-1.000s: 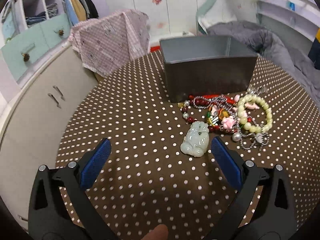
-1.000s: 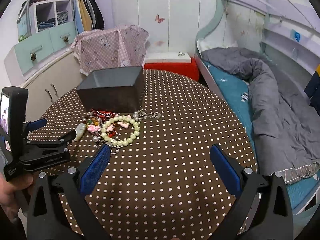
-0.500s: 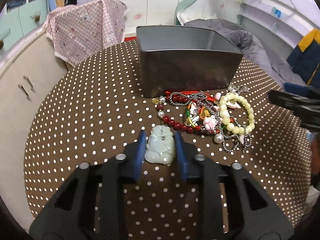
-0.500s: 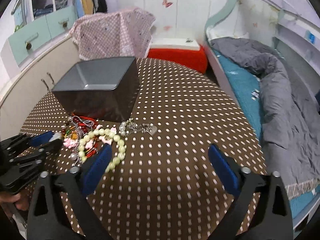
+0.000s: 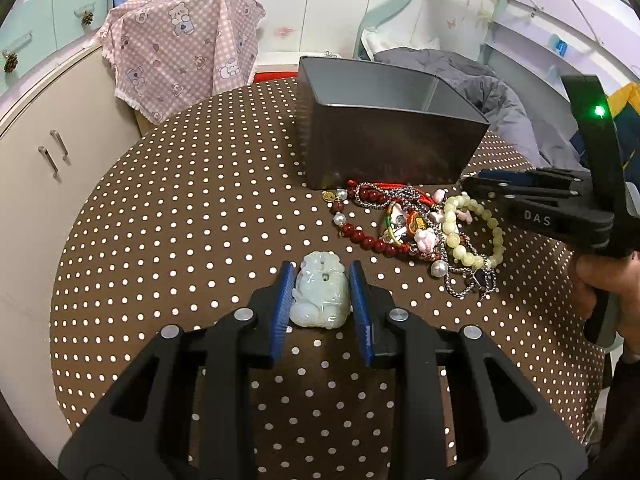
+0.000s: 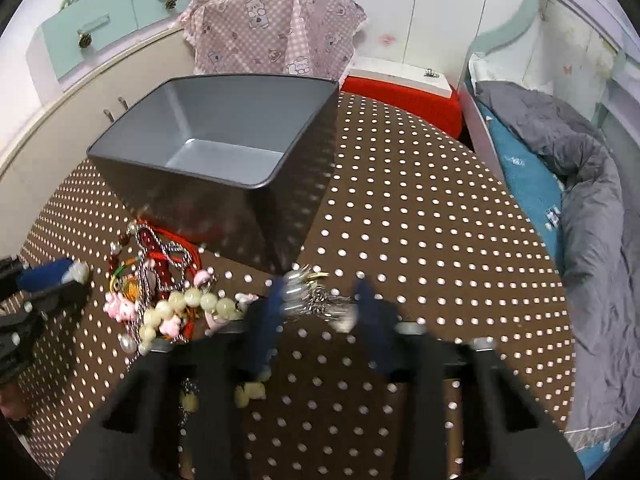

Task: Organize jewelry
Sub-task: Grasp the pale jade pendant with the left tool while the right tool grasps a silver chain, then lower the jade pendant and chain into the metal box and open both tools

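My left gripper is shut on a pale green jade pendant that rests on the dotted brown tablecloth. A pile of jewelry lies to its right: red beads, a pale green bead bracelet, silver chains. A grey open box stands behind the pile; its inside holds nothing. My right gripper is blurred, its jaws narrowed around a silver chain by the box corner; contact is unclear. It also shows in the left wrist view.
The round table has an edge near a bed with a grey duvet on the right. A pink checked cloth covers furniture behind. Cream cabinets stand at the left. A red stool is behind the table.
My left gripper closed from wide open onto the jade pendant. My right gripper moved forward and down to the silver chain by the box, its jaws narrowing.
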`<state>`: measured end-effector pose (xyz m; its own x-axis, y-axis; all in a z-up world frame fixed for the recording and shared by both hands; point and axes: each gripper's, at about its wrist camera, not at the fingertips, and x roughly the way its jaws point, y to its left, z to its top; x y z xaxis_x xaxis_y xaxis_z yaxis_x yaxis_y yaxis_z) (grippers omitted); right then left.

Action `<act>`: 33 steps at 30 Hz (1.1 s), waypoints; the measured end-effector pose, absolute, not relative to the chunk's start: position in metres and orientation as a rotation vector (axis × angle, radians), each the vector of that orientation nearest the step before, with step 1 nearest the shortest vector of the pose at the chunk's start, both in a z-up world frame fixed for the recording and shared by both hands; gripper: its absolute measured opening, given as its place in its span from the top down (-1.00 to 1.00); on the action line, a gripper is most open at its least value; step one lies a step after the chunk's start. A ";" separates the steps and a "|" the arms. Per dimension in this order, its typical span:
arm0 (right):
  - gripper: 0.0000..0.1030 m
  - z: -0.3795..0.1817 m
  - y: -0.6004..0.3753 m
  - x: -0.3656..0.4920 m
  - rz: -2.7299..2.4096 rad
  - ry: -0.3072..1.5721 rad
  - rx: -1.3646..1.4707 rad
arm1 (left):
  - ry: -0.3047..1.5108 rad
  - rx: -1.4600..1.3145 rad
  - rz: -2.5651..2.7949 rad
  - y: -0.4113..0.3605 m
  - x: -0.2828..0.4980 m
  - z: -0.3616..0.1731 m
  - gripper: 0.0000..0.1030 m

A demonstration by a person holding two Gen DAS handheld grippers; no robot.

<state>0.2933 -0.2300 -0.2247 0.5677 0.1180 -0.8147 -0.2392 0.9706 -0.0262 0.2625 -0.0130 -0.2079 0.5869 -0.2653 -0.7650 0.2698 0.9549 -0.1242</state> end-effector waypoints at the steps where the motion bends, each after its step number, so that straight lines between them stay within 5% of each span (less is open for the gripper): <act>1: 0.85 -0.225 -0.234 0.291 0.218 0.947 -0.118 | 0.886 0.003 -0.315 -0.013 0.262 -0.206 0.45; 10: 0.85 -0.186 -0.256 0.257 0.275 0.840 0.015 | 0.826 -0.010 -0.342 -0.001 0.261 -0.175 0.45; 25: 0.85 -0.029 -0.209 0.252 0.443 0.540 -0.026 | 0.576 0.019 -0.363 0.005 0.278 -0.064 0.45; 33: 0.85 -0.005 -0.194 0.281 0.481 0.511 -0.038 | 0.551 -0.016 -0.390 -0.003 0.309 -0.039 0.45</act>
<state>0.2806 -0.1944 -0.0051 0.7634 0.4334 -0.4790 -0.4522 0.8881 0.0828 0.3093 -0.0029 -0.0386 0.7806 -0.3654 -0.5071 0.3572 0.9266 -0.1180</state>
